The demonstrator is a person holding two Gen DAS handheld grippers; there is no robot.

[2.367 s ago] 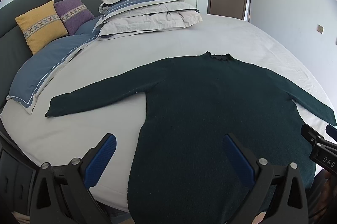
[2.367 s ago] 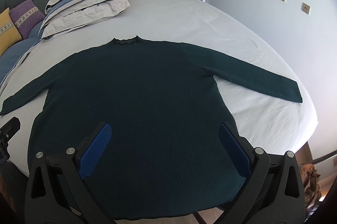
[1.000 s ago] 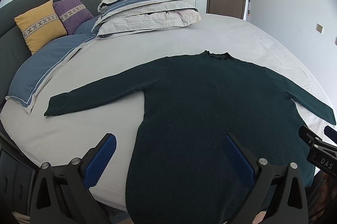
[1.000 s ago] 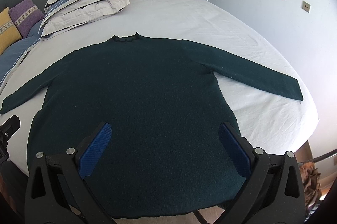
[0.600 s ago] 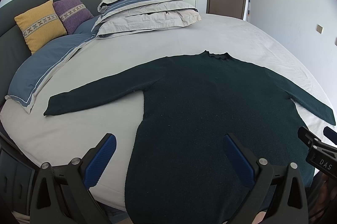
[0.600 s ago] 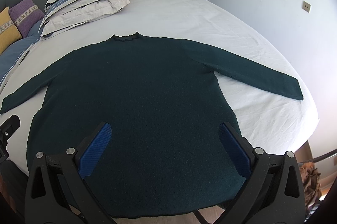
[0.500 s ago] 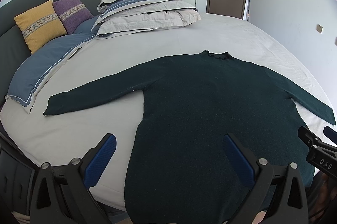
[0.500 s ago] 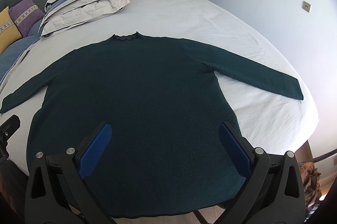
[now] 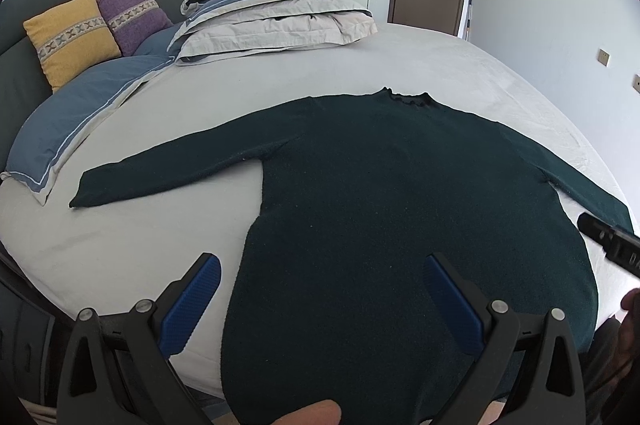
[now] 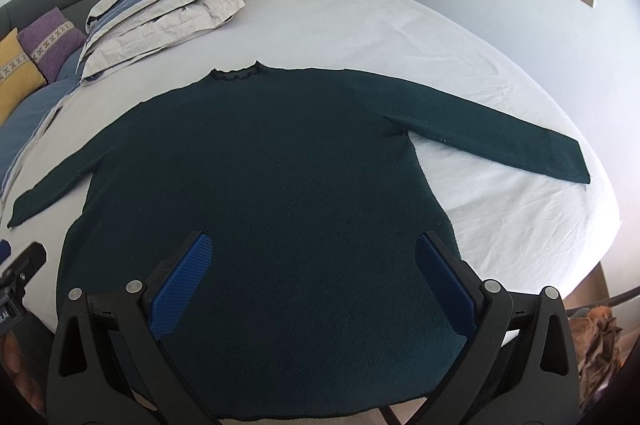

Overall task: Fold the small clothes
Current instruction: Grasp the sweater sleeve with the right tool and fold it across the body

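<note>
Both the left tongs (image 9: 320,299) and right tongs (image 10: 314,281) gape wide over the near hem of the dark green sweater (image 10: 256,193), which lies flat with sleeves spread across the bed (image 10: 400,33); folded duvet (image 9: 276,21) at the far-left corner

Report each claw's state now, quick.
Left claw: open, holding nothing, above the sweater.
Right claw: open, holding nothing, above the same sweater.

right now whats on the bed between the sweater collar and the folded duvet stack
Nothing: in both wrist views only bare sheet separates the sweater collar from the folded duvet.
</note>
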